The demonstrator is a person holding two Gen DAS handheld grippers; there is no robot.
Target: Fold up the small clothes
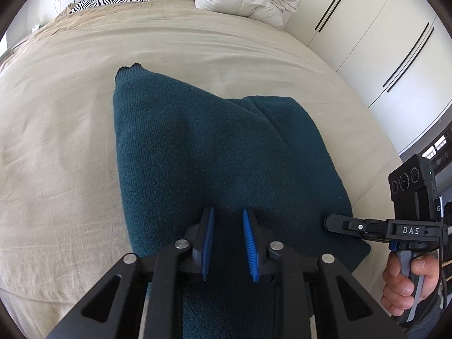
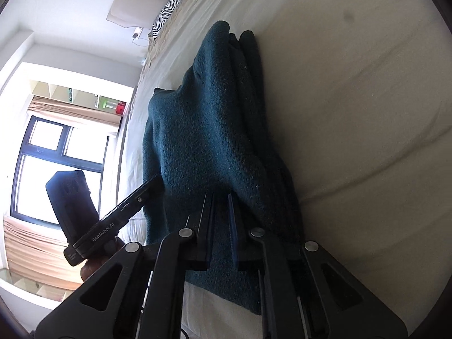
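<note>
Teal sweater [image 1: 214,152] folded on beige bed [image 1: 65,147]; left gripper [image 1: 228,214] parted above near edge, right gripper [image 1: 329,223] touching right edge.

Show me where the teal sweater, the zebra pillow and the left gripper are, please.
teal sweater [image 1: 197,147]: left wrist view, middle of the knit.
zebra pillow [image 1: 113,0]: left wrist view, striped top.
left gripper [image 1: 226,220]: left wrist view, between its blue fingertips.

Teal sweater [image 1: 214,147]: coarse matt knit, lying on the bed sheet [image 1: 56,147], smooth creased beige cloth.

Beige bed [image 1: 70,141] under teal sweater [image 1: 203,152]
</note>
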